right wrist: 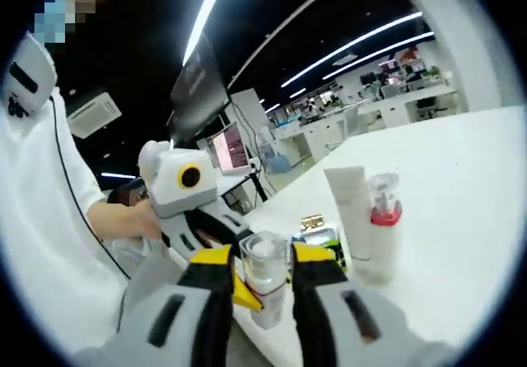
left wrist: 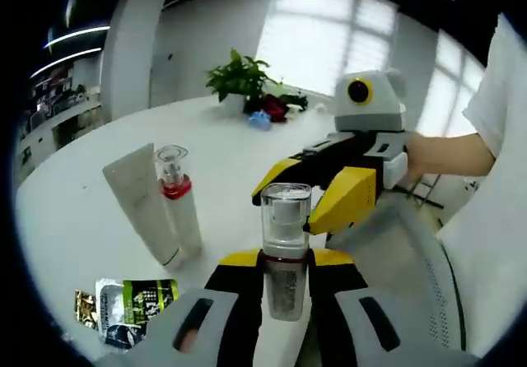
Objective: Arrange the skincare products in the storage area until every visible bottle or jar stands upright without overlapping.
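A clear-capped spray bottle (left wrist: 286, 219) with a speckled grey body stands upright between my left gripper's (left wrist: 286, 262) jaws, which are shut on its lower body. My right gripper (left wrist: 317, 192) reaches in from the right, and its yellow jaws sit on either side of the cap. In the right gripper view that cap (right wrist: 264, 262) fills the gap between my right gripper's (right wrist: 264, 258) jaws, which look shut on it; my left gripper (right wrist: 216, 234) shows behind, held by a hand. On the white table (left wrist: 99, 219) a white tube (left wrist: 140, 202) and a red-collared bottle (left wrist: 179, 202) stand upright, touching side by side.
Printed sachets (left wrist: 123, 305) lie flat near the tube; they also show behind the held bottle as sachets (right wrist: 317, 237). A potted plant (left wrist: 239, 75) and flowers (left wrist: 272, 108) sit at the table's far side. The person's forearm (left wrist: 449, 153) and white shirt (right wrist: 49, 219) are close by.
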A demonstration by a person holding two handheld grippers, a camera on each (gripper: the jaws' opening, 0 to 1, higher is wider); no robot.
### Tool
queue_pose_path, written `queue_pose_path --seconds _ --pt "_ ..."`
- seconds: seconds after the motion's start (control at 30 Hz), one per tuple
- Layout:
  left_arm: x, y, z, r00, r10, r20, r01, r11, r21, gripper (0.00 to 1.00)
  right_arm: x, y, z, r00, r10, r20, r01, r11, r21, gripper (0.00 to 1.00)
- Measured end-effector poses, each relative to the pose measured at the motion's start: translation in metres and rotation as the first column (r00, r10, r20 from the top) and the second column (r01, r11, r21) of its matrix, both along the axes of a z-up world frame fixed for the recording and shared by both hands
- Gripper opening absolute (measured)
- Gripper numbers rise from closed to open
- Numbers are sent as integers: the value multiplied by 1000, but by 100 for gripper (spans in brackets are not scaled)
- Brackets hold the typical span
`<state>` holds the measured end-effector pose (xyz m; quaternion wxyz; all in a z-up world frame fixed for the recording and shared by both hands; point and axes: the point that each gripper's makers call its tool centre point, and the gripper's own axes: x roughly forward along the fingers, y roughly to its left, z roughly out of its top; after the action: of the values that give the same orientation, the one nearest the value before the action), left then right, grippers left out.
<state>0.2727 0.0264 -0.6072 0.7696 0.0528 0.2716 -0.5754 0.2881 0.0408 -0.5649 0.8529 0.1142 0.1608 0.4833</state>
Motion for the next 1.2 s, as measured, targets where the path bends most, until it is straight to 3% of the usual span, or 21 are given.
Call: queue_pose_path --seconds 0.27,0.37,0.5,0.6,0.8,0.93,1.03,1.2 --pt "5 1 -4 1000 12 -9 -12 1000 -12 18 7 -2 -4 998 -57 -9 57 998 -4 22" --pt "12 -2 -3 997 -2 73 4 1000 -20 18 10 -4 -4 996 -81 25 82 996 -48 21" --pt "15 -6 -7 997 3 76 -1 1000 -23 18 14 -6 -6 993 -92 68 99 987 -123 21" --pt "18 -6 -17 995 -4 96 2 1000 26 18 15 -5 -15 992 -74 106 95 973 -210 21" --pt "18 -7 -31 993 -27 118 20 998 57 18 16 -1 -24 990 -52 129 85 961 -264 21" --pt "20 -4 -44 991 -47 127 32 992 119 18 18 -2 -26 989 -66 131 98 963 -250 21" --pt "23 -6 -48 991 -44 129 29 992 120 19 20 -3 -29 988 -75 136 108 961 -256 21" --pt "31 -10 -59 988 -34 151 15 992 124 18 23 -6 -38 985 -64 163 115 938 -326 21"
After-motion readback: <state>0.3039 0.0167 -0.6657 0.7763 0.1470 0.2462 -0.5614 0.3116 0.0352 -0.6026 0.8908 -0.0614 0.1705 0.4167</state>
